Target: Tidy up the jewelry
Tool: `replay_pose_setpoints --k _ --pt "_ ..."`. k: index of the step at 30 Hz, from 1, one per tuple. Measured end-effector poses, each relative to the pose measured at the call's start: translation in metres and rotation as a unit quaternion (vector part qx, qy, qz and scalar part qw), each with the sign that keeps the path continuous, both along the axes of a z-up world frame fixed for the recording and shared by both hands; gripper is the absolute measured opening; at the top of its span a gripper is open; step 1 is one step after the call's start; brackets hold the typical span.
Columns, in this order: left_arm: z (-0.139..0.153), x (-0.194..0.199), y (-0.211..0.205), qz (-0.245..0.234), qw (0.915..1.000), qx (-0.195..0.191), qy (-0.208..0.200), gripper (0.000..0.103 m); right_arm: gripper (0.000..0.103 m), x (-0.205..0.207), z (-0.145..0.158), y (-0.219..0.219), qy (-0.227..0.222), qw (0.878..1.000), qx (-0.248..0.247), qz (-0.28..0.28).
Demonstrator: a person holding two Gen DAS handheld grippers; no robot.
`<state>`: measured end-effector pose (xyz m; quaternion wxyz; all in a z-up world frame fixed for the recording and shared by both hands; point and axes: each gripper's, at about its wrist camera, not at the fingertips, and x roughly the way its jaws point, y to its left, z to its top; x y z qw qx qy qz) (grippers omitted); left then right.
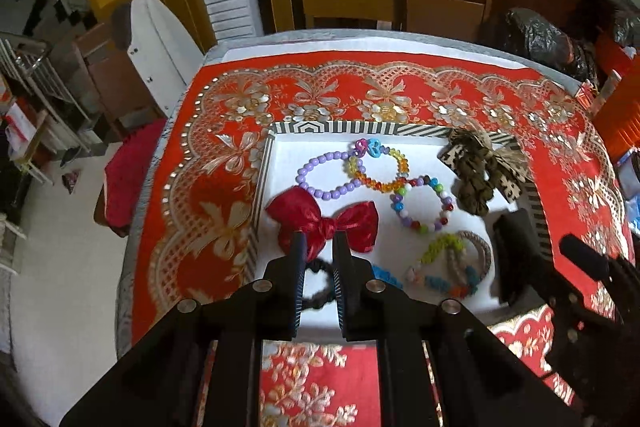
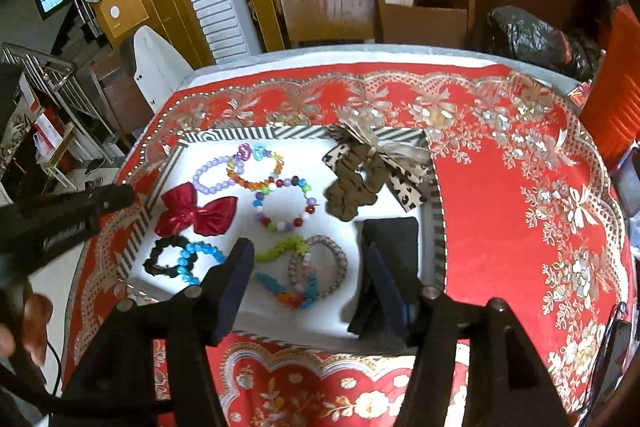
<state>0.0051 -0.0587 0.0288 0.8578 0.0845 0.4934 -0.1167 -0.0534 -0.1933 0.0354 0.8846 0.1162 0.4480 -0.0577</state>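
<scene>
No legible brand or label found; faint lettering on the left tool's body in the right wrist view is too blurred to read. A white tray with striped rim (image 1: 262,167) sits on a table under a red floral cloth (image 1: 192,163), wide cloth margin on its right side. The tray holds a red bow (image 1: 320,219), purple bead bracelet (image 1: 316,173), multicolour bead bracelet (image 2: 284,205), olive scrunchie with leopard bow (image 2: 360,187), black scrunchie (image 2: 162,259) and dark pouch (image 2: 394,239). Left tool (image 1: 320,247) clenched, empty, above the bow. Right tool (image 2: 308,259) released, nothing between its fingers, above the tray's near end.
</scene>
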Motion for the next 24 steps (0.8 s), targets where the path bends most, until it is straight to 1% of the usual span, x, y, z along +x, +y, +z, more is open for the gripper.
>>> replay_pose_setpoints --k 3,9,15,24 --pt "0.005 -0.012 0.009 0.006 1.0000 -0.006 -0.005 0.000 0.064 -0.004 0.004 0.006 -0.002 1.000 0.005 -0.004" --pt "0.016 -0.031 0.023 0.015 0.9996 -0.007 -0.021 0.000 0.064 -0.012 0.009 0.017 -0.007 1.000 0.009 -0.004" --pt "0.021 -0.043 0.030 0.020 0.9993 0.000 -0.033 0.000 0.064 -0.020 0.014 0.027 -0.012 1.000 0.005 0.003" --pt "0.029 -0.057 0.033 0.021 0.9990 -0.006 -0.039 0.000 0.065 -0.026 0.022 0.031 -0.018 1.000 0.001 0.012"
